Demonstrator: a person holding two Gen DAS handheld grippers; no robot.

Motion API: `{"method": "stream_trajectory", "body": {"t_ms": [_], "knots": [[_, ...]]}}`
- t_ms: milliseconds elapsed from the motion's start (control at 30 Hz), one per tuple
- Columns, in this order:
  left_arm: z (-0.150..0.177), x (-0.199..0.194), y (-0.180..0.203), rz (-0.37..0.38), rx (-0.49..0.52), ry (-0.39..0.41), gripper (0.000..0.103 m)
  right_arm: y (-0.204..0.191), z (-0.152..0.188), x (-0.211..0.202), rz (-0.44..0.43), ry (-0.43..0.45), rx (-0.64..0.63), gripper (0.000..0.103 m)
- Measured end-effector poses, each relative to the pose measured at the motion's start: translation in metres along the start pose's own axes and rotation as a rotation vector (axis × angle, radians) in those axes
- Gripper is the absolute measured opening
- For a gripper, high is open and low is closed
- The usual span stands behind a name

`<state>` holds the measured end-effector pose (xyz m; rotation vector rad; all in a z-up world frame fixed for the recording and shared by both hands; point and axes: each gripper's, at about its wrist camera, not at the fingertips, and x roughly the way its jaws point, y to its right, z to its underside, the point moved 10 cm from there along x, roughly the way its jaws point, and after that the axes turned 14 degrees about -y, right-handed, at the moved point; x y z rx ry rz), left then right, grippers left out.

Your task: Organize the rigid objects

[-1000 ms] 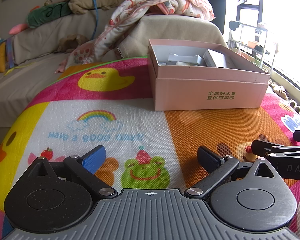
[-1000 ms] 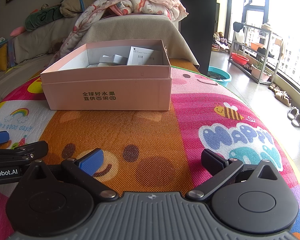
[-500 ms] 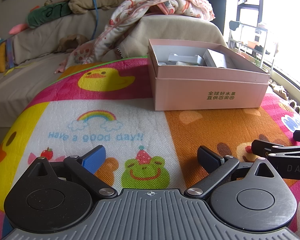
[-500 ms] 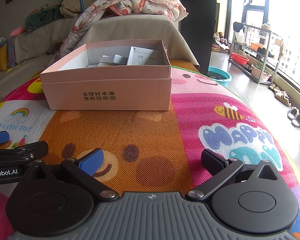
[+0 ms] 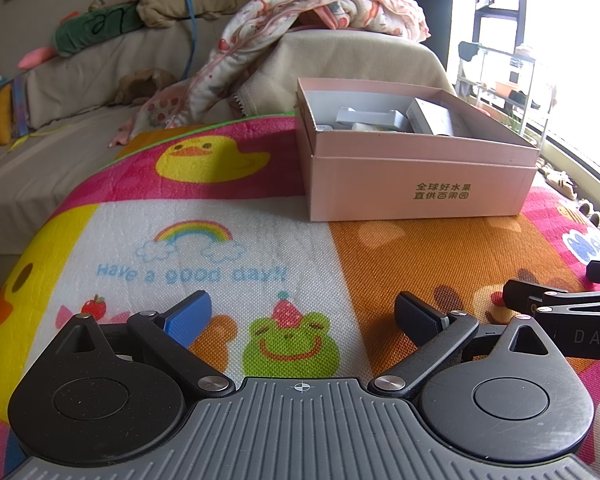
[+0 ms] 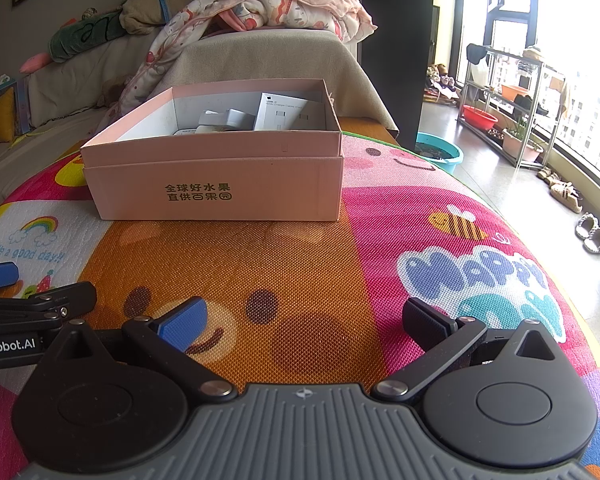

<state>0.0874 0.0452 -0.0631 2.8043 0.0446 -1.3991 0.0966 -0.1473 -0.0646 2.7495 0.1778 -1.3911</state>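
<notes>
An open pink cardboard box (image 5: 420, 178) stands on the colourful play mat (image 5: 220, 248); it also shows in the right wrist view (image 6: 220, 184). Inside lie several white and grey items, among them a white carton (image 6: 284, 114) and a grey piece (image 5: 370, 117). My left gripper (image 5: 303, 314) is open and empty, low over the mat well in front of the box. My right gripper (image 6: 304, 316) is open and empty, likewise short of the box. Each gripper's fingers show at the edge of the other's view.
A sofa (image 5: 80, 92) with cushions and a draped blanket (image 5: 300, 12) stands behind the mat. To the right are a metal rack (image 6: 512, 92), a teal basin (image 6: 440, 154) and slippers (image 6: 596, 234) on the floor. The mat's right edge drops to the floor.
</notes>
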Motion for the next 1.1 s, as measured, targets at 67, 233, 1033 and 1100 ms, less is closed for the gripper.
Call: {"method": "stream_trajectory", "body": {"t_ms": [67, 233, 1033, 1100], "knots": [[0.0000, 0.0000, 0.0000, 0.000, 0.000, 0.000, 0.101, 0.0001, 0.0000, 0.0000, 0.000, 0.000, 0.000, 0.103], [0.0000, 0.0000, 0.0000, -0.001, 0.000, 0.000, 0.101, 0.0000, 0.0002, 0.0004, 0.000, 0.000, 0.000, 0.103], [-0.0006, -0.0003, -0.0010, -0.016, -0.017, -0.006, 0.099, 0.0000, 0.0000, 0.0005, 0.000, 0.000, -0.001, 0.103], [-0.0004, -0.0006, -0.0014, -0.016, -0.016, -0.003, 0.099, 0.0000, 0.0001, 0.0004, 0.000, 0.000, 0.000, 0.103]]}}
